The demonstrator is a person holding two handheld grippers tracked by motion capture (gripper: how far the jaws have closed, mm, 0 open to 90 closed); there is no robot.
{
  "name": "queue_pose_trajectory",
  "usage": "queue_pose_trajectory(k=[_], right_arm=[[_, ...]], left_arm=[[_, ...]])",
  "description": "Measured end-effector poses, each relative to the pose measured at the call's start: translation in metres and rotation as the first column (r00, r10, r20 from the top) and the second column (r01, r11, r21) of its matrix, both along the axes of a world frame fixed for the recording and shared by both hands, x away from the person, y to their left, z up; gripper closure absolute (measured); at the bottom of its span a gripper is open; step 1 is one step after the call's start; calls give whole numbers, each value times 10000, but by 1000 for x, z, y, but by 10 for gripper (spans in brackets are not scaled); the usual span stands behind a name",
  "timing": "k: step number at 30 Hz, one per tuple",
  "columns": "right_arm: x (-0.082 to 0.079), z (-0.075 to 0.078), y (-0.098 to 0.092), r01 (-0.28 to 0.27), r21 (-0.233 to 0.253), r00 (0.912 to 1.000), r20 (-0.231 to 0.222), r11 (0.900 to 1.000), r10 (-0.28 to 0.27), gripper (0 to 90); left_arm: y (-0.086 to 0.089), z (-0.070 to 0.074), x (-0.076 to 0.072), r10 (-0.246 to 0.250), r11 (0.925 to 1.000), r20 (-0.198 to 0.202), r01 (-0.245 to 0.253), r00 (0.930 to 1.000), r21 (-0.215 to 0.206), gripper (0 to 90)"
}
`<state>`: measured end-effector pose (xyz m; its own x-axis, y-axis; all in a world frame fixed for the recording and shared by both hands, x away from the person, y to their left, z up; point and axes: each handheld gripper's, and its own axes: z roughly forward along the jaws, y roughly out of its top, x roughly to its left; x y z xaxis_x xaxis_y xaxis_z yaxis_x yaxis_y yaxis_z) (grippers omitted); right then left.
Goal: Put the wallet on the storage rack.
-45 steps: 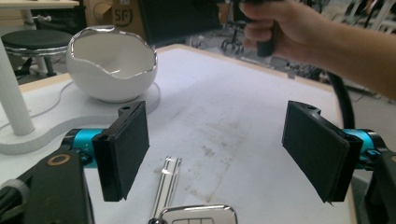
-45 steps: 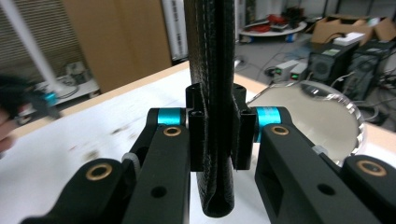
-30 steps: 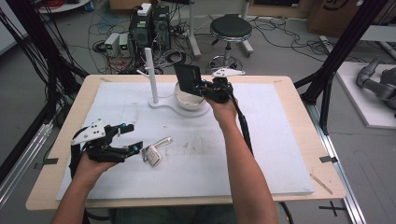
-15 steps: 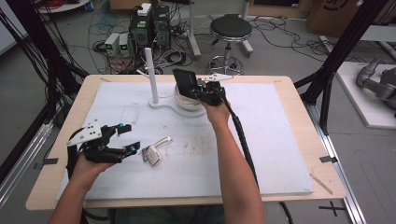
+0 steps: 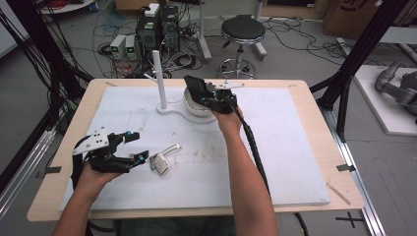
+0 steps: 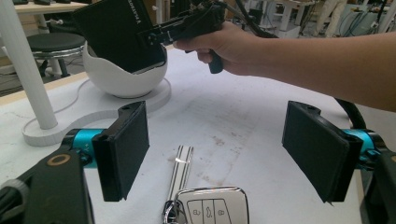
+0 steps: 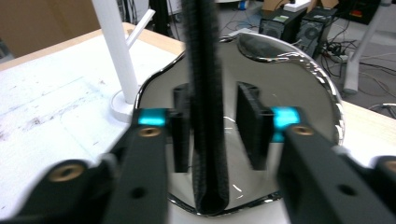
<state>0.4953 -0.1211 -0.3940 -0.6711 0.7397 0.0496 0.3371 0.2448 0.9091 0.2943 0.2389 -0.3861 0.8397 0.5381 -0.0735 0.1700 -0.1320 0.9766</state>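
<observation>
Standing in the white bowl (image 5: 196, 105), the black wallet (image 7: 205, 102) is between the right tongs (image 7: 212, 122), slightly apart; left tongs (image 6: 224, 144) wide apart over the car key (image 6: 212, 209).

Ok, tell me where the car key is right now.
In the high view the car key lies on the white mat, near the left edge, just beyond the left tool with its jaws open.

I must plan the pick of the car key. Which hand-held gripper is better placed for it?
Left. The left hand-held gripper is open right at the car key; the right hand-held gripper is at the white bowl with a black wallet.
</observation>
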Motion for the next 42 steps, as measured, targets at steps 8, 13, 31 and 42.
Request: queue_pose_trajectory(k=[8,13,31,42], right_arm=[[-3,10,-9,499,254,9987,89,9984,-501,527],[-7,15,-7,577,-273,9968,563,9980,-561,720],[-10,16,-9,-385,1225,9925,1197,9917,237,826],[-7,7,-7,-391,1005,9890,1460,9942,241,824]], left_arm=[[0,0,0,39,10000,-18,-39,10000,-20,229],[-1,0,0,35,10000,-47,-35,10000,-68,229],[0,-1,2,8,10000,-105,-9,9999,-89,229],[2,-1,3,-15,9998,-60,14,10000,-196,229]])
